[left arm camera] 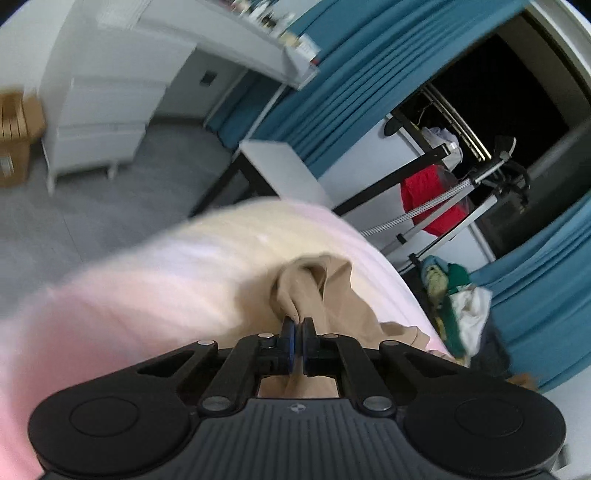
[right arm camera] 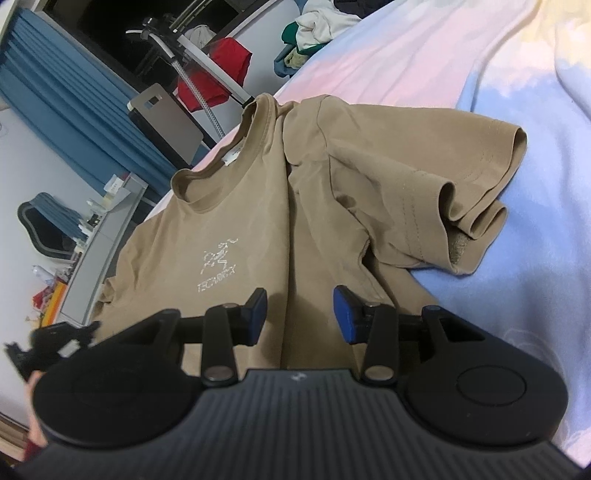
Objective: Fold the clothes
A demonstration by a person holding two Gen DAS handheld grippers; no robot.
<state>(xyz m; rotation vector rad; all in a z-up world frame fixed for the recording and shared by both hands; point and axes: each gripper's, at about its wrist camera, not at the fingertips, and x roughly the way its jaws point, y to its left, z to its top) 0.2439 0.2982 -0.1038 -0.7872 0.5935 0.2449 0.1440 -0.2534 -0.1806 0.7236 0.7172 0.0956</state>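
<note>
A tan T-shirt (right arm camera: 236,206) with a white chest logo lies on a pastel pink-and-blue bedsheet (right arm camera: 517,277), one sleeve (right arm camera: 472,206) folded over its body. My right gripper (right arm camera: 299,314) is open just above the shirt's lower body, a lengthwise crease between its fingers. My left gripper (left arm camera: 297,332) is shut on a bunched fold of the tan T-shirt (left arm camera: 314,284), lifted over the bedsheet (left arm camera: 147,288). The left wrist view is motion-blurred.
A pile of other clothes (right arm camera: 314,26) lies at the bed's far edge, also in the left wrist view (left arm camera: 458,306). A garment steamer stand with a red garment (right arm camera: 218,70), blue curtains (left arm camera: 332,92), a white dresser (left arm camera: 103,110) and a desk (right arm camera: 99,236) surround the bed.
</note>
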